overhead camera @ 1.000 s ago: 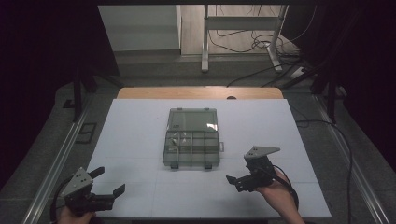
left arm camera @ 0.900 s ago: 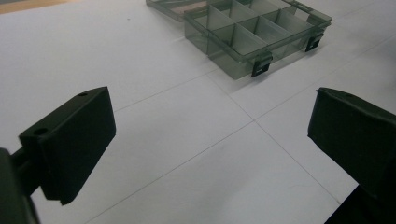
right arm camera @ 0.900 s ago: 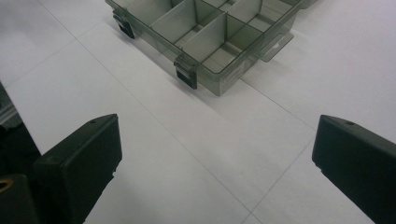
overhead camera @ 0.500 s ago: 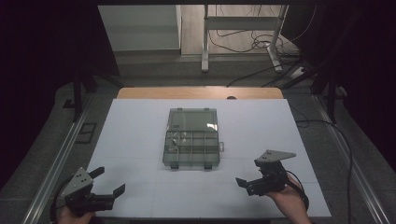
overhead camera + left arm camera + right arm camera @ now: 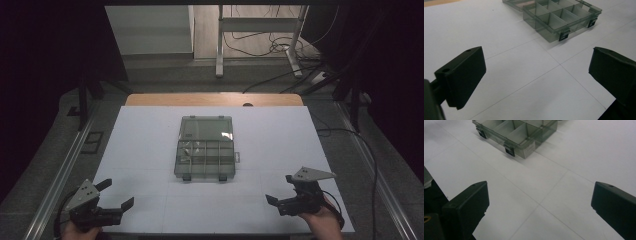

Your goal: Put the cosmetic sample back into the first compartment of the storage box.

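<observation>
While the clear compartment box [image 5: 205,148] lies open mid-table [image 5: 150,130], we hold our left gripper [image 5: 116,196] and right gripper [image 5: 280,191] near the front edge — both spread wide, empty, well apart from it.

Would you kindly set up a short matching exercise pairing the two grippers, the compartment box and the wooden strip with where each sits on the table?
Things:
1. left gripper
2. right gripper
3. clear compartment box
4. wooden strip

Places or states:
A. middle of the white sheet, lid laid open toward the far side
B. near right corner of the sheet, jaws apart, holding nothing
C. along the far edge of the sheet
D. near left corner of the sheet, jaws apart, holding nothing

Pairs: 1-D, 2-B, 3-A, 4-C
</observation>
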Available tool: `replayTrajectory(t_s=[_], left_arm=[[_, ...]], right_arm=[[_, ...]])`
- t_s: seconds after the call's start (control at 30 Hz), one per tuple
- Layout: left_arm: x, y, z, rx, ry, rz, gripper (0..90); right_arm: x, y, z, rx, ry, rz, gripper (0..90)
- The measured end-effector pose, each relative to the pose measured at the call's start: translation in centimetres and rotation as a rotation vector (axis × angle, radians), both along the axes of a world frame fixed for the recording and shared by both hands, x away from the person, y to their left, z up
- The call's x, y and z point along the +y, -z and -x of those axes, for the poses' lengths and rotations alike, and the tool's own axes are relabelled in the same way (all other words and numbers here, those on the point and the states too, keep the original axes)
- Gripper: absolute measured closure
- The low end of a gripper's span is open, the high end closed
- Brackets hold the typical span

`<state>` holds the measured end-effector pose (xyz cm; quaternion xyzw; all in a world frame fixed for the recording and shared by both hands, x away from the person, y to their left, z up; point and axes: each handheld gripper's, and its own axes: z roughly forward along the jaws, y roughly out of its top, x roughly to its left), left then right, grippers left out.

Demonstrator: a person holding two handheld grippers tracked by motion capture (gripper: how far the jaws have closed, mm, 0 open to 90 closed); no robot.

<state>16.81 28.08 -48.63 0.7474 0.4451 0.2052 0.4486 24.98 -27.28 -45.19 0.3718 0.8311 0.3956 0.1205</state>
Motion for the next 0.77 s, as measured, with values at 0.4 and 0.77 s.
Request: replayTrajectory(t_s=[0.4,0.77], left_arm=[[0.0,0.0,0.1,-0.001,-0.006,0.002,1.4],[0.1,0.0,0.1,-0.001,-0.006,0.005,1.4]], right_arm=[[-2.8,0.9,1.6,-0.007,0.11,-0.03,0.4],[-2.8,1.1,1.6,-0.008,0.143,-0.009,0.2]])
